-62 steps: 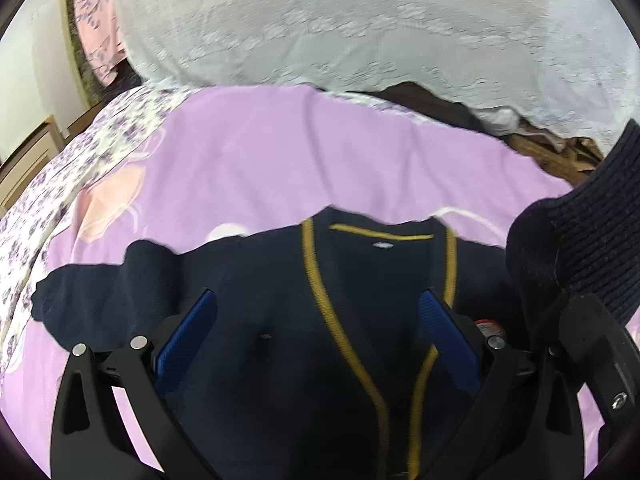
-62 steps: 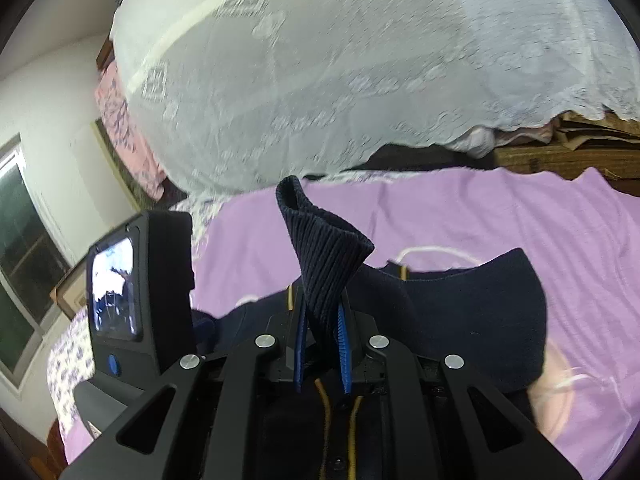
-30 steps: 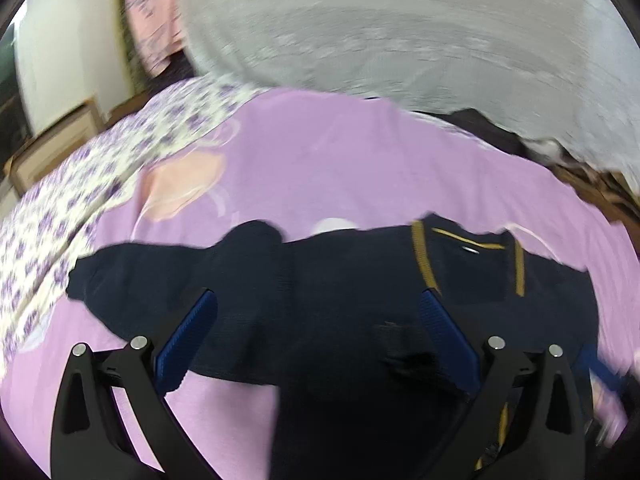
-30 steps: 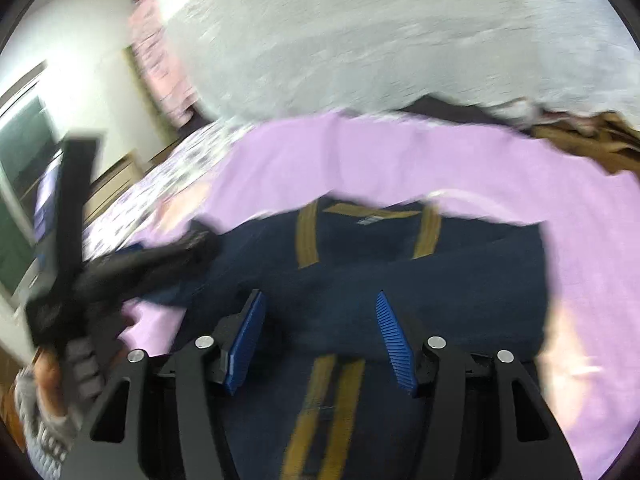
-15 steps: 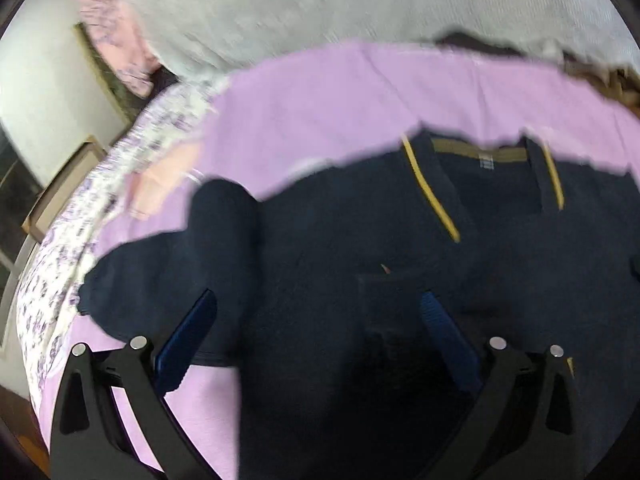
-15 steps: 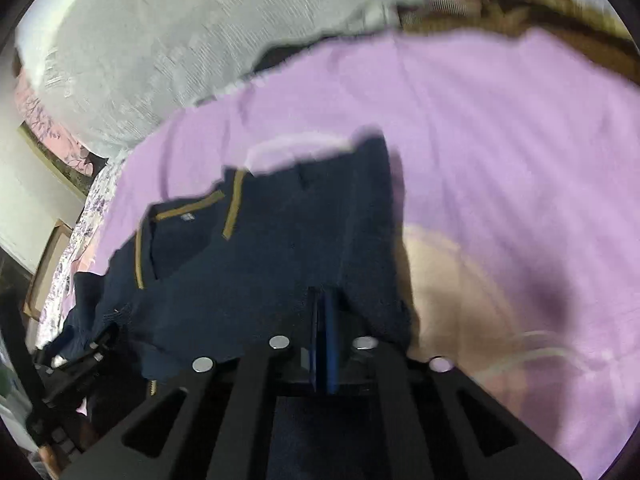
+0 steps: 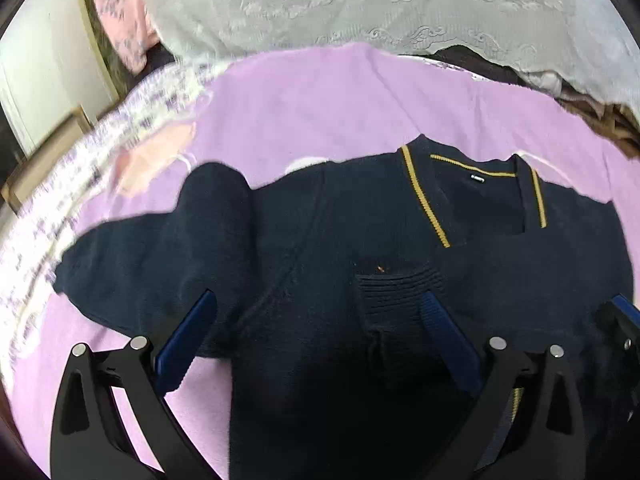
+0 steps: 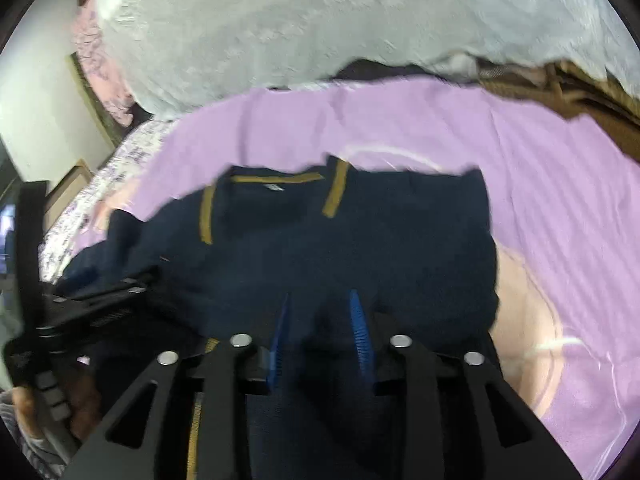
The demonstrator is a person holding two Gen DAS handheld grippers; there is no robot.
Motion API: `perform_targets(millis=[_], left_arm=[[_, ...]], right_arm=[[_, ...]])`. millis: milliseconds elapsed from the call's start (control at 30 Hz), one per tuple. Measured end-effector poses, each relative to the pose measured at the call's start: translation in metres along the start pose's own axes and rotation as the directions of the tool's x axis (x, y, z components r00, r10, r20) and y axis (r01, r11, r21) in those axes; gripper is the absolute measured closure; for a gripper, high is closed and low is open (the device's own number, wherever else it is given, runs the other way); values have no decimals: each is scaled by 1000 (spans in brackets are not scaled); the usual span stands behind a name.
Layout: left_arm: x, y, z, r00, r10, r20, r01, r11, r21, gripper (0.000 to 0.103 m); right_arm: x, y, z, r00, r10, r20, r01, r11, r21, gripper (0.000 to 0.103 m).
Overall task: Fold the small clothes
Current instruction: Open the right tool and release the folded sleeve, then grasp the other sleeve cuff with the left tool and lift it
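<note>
— What's the setting?

— A bed covered by a purple sheet (image 7: 320, 92), with a white lace cloth (image 7: 380, 4) heaped at the far side and a floral bedspread (image 7: 60, 184) along the left edge.

— And the garment?

— A navy cardigan (image 7: 320, 240) with yellow trim lies flat on the sheet, neckline away from the cameras. One sleeve is folded across the front, its ribbed cuff (image 7: 396, 292) resting on the chest; the other sleeve (image 7: 160, 256) is spread out to the left.

— Where are the tongs?

— The left gripper (image 7: 316, 332) hangs over the lower body of the cardigan, blue pads spread wide, the cuff lying between them, nearer the right pad. The right gripper (image 8: 320, 316) sits low over the hem on the other side, its pads partly apart with navy knit between them; blur hides whether they touch the cloth.

— Anything beyond?

— Brown fabric (image 8: 592, 92) is piled at the far right of the sheet.
</note>
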State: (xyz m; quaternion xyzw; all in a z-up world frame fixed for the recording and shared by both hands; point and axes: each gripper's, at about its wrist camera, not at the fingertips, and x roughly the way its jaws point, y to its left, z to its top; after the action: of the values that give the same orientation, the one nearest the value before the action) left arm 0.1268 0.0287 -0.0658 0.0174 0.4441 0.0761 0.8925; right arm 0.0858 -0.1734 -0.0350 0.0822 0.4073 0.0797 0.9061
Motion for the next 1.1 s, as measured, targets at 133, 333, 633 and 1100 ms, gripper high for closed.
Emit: perform_targets(millis=[133, 333, 633, 1100], left_arm=[[15, 1, -3, 997, -25, -72, 25, 1000, 1, 4], [-23, 72, -8, 996, -93, -14, 89, 981, -172, 4], [19, 268, -37, 989, -139, -48, 68, 721, -689, 5], [56, 322, -24, 961, -256, 109, 237, 549, -801, 86]], right_arm=[[40, 14, -15, 993, 13, -120, -16, 1000, -25, 48], [-5, 5, -23, 999, -9, 49, 10, 1000, -18, 33], [-29, -29, -29, 997, 1, 73, -12, 990, 143, 33], [-24, -38, -33, 996, 21, 82, -37, 978, 204, 33]])
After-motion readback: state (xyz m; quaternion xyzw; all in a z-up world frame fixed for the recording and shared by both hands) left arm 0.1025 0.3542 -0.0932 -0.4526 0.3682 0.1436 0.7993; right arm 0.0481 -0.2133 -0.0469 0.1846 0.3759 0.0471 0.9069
